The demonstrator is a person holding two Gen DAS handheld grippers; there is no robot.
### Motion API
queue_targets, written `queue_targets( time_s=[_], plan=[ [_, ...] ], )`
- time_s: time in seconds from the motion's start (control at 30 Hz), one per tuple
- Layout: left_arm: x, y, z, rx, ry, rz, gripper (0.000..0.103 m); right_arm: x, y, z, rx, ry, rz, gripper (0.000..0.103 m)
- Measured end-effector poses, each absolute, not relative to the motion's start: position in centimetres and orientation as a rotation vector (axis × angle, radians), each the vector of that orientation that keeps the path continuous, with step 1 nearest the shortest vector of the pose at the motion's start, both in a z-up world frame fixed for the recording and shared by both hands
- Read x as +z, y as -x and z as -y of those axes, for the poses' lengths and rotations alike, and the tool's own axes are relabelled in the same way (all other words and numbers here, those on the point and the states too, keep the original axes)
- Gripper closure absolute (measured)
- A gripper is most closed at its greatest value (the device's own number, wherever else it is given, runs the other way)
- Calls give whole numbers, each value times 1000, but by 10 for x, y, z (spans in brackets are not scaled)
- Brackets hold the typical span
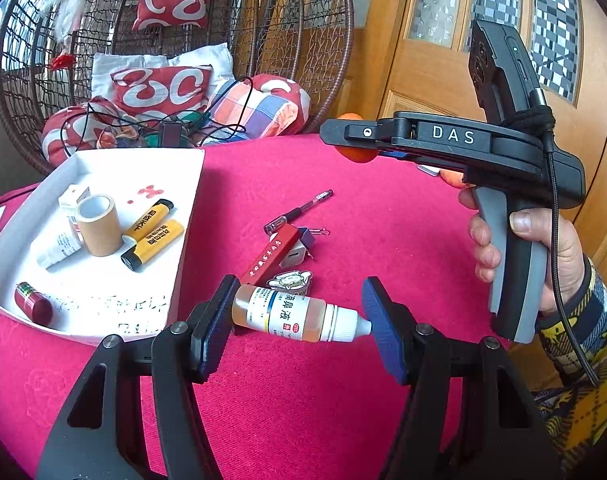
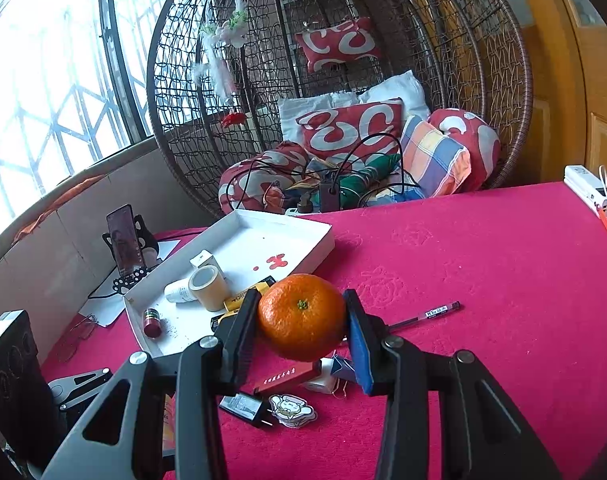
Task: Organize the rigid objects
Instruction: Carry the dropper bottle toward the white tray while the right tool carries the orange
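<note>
My left gripper is shut on a small amber dropper bottle with a white cap. The bottle lies sideways between the pads, just above the red cloth. My right gripper is shut on an orange and holds it above the clutter. In the left wrist view the right gripper hovers at the right in a person's hand, with the orange partly hidden behind its fingers. A white tray holds a tape roll, two yellow tubes, a white bottle and a red cylinder.
On the red tablecloth lie a pen, a red box, a binder clip, a cartoon sticker and a black plug. A phone on a stand is at the left, and a white power bank at the far right. A wicker chair stands behind.
</note>
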State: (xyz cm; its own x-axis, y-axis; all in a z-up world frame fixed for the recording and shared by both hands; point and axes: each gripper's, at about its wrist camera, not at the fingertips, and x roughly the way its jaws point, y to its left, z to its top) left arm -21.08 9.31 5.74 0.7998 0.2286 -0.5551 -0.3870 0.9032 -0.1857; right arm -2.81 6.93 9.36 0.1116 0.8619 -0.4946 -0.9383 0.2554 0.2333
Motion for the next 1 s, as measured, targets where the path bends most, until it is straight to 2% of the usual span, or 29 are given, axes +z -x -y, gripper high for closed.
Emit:
queue_targets(
  time_s=[1.0],
  plan=[
    [78,279,-152,558,406,-410,40,102,51,-93,1399,226,-582,62]
  ],
)
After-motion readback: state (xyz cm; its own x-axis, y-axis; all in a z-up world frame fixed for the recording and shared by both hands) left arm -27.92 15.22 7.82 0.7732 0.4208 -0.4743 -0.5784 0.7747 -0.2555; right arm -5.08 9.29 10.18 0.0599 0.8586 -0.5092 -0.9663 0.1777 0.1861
